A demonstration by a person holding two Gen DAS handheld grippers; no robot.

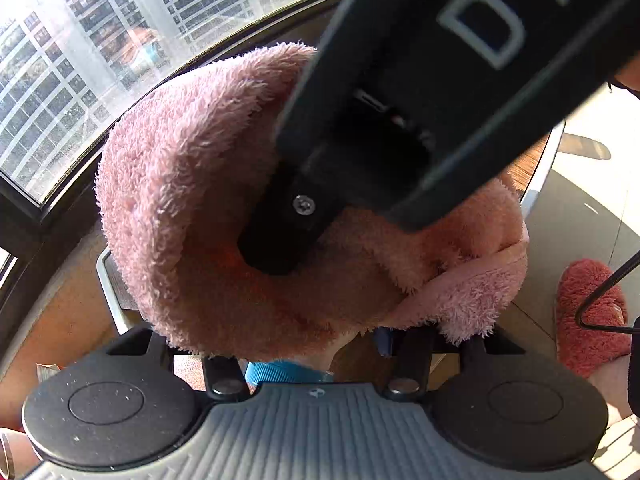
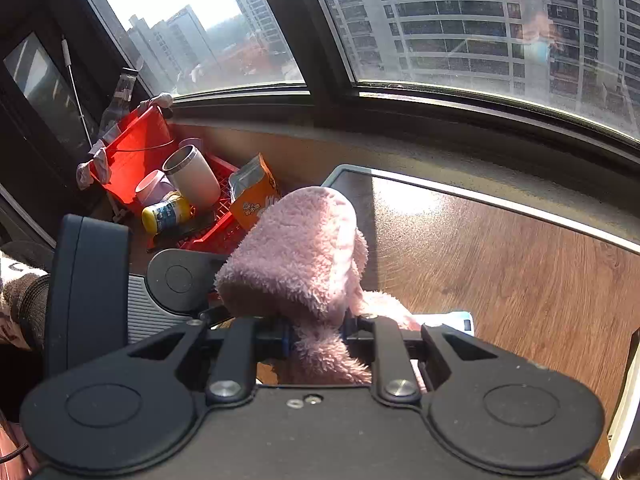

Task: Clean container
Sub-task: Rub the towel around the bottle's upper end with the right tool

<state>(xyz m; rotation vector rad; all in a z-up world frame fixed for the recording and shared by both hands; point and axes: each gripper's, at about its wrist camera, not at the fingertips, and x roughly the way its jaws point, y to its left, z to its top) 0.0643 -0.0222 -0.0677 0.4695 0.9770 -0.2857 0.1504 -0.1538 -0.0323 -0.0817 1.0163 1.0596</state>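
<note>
The step in hand looks like the wiping itself: a cloth is being worked over the container, which is being carried above the counter (image 2: 500,272) rather than resting on it.

The left gripper (image 1: 296,360) is reaching up under a pink fluffy cloth (image 1: 192,184), which is draping over its fingers and hiding both tips. Whether those fingers are apart or clamped cannot be told. Just between them, at the cloth's lower edge, a ribbed blue band is showing. This is probably the cap or rim of the container (image 1: 288,374), so the container seems to be sitting in the left fingers, almost wholly covered.

The right gripper (image 2: 316,336) is pinching the cloth. Its fingers are drawn close together with only a bunched neck of pile between them, and the rest of the cloth is standing up beyond the fingertips like a hood. In the left wrist view, one black finger of this gripper is pushing into the hollow of the cloth, just beyond the left fingers.

Next, the right fingers probably need to keep their pinch and rub or twist the cloth around the container while the left side is holding it steady. The container is hidden, so contact will have to be judged by feel. Too light a pinch could let the cloth slide off.
</note>
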